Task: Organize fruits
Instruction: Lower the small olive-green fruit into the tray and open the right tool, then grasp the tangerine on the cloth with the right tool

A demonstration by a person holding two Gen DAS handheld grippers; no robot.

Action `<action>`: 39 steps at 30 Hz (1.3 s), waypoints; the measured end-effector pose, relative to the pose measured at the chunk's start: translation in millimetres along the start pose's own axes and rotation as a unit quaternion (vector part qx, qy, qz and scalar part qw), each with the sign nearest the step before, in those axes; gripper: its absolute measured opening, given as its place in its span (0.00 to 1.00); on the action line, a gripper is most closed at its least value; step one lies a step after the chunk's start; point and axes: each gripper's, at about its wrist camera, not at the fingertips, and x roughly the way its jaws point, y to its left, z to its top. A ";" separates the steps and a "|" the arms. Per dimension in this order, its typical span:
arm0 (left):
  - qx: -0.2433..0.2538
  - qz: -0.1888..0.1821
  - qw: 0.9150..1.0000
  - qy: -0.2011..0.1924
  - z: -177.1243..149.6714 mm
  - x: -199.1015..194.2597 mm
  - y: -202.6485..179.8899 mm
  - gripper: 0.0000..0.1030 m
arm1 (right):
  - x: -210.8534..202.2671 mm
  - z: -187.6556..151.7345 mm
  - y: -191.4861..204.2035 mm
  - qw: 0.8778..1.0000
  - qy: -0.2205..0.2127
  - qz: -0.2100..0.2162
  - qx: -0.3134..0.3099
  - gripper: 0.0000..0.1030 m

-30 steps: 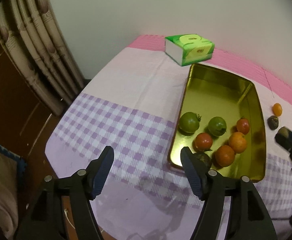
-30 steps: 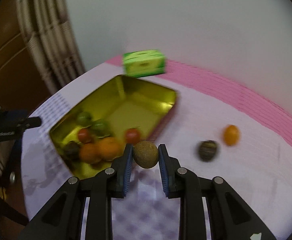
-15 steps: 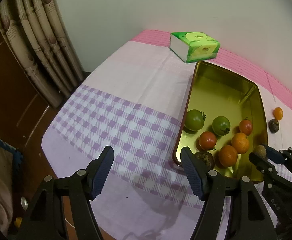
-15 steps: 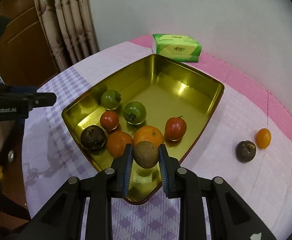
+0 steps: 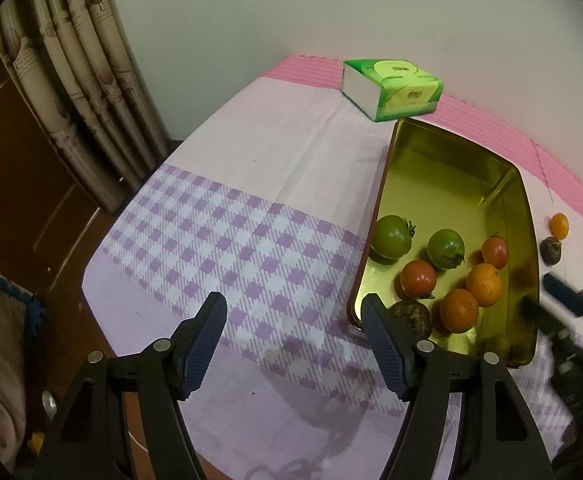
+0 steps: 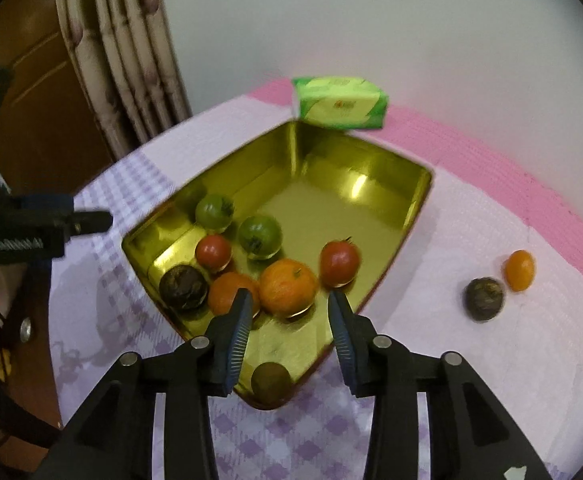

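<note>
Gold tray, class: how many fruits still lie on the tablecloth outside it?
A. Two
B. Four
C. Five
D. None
A: only a small orange fruit and a dark round fruit sit on the cloth to the right of the gold tray; every other fruit lies inside it.

A gold metal tray (image 6: 407,216) holds two green tomatoes (image 6: 214,211) (image 6: 260,237), two red tomatoes (image 6: 213,251) (image 6: 339,262), two oranges (image 6: 288,286) (image 6: 227,294) and a dark wrinkled fruit (image 6: 183,287), all clustered at its near end. A brown kiwi (image 6: 271,378) lies alone in the nearest corner. Outside the tray, on the pink cloth, a small orange fruit (image 6: 519,270) sits just beside another dark fruit (image 6: 484,299).
</note>
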 end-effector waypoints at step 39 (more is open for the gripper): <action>0.191 -0.104 0.976 0.016 21.8 9.5 -212.7 0.70 | 13.8 -44.0 -237.9 0.978 0.001 -0.149 0.144 0.29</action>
